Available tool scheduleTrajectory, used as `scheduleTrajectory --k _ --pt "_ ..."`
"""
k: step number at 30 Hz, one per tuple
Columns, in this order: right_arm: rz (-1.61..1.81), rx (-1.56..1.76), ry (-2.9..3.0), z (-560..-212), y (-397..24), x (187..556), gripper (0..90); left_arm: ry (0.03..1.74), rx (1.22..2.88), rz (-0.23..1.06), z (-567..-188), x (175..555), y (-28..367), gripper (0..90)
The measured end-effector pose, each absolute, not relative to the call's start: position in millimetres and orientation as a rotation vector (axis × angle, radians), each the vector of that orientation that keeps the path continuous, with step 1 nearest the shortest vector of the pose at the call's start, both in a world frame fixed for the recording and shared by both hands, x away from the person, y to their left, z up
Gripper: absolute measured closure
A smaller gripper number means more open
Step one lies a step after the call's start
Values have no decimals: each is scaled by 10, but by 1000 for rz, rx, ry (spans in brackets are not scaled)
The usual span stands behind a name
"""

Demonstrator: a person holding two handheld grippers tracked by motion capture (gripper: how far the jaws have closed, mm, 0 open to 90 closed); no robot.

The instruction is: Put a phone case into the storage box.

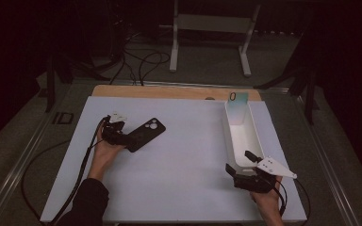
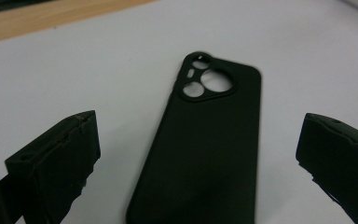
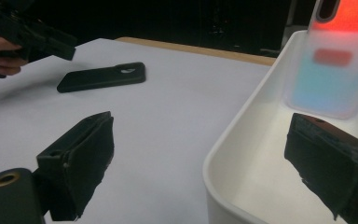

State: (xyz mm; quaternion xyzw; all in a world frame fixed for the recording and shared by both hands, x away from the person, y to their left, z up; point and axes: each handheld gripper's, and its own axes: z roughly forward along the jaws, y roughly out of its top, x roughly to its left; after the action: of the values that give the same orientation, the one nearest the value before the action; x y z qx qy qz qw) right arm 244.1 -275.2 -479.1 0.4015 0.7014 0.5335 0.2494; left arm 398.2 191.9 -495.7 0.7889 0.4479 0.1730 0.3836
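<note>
The black case (image 2: 205,144) lies flat on the white table (image 1: 179,160), left of centre, back up, camera cut-out away from the person. The left gripper (image 1: 119,136) sits at its near end with jaws wide apart, one on each side of the case and neither touching it. The step in hand looks like a pick-up. To do it well, I would push forward until the jaws flank the long edges, drop them down to the table, then squeeze across the width; the case is thin and soft, so a shallow or skewed bite may let it slip or fold.

Well apart, on the right, stands a white bin (image 1: 242,134) with a pale iridescent case (image 3: 328,70) leaning against its far wall. The right gripper (image 1: 245,176) rests at the bin's near end, jaws open, straddling the rim and holding nothing.
</note>
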Motion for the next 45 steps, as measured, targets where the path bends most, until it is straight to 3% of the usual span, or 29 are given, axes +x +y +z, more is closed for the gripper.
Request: scheduleTrajectory --k 17,22,32,45 --pt "1462 1105 1909 -4800 -2769 2448 82 1185 2108 344 -5230 4127 1776 36" --pt "1464 1108 1911 -4804 -2771 2451 82 1184 2143 335 -5250 4112 1733 87" --pt "1465 1113 1906 -4803 -2773 2449 82 1147 2238 378 -5240 4038 1652 112" --pt "1458 1113 1903 -4795 -2774 2445 82 1217 2238 365 -5201 4055 1619 137"
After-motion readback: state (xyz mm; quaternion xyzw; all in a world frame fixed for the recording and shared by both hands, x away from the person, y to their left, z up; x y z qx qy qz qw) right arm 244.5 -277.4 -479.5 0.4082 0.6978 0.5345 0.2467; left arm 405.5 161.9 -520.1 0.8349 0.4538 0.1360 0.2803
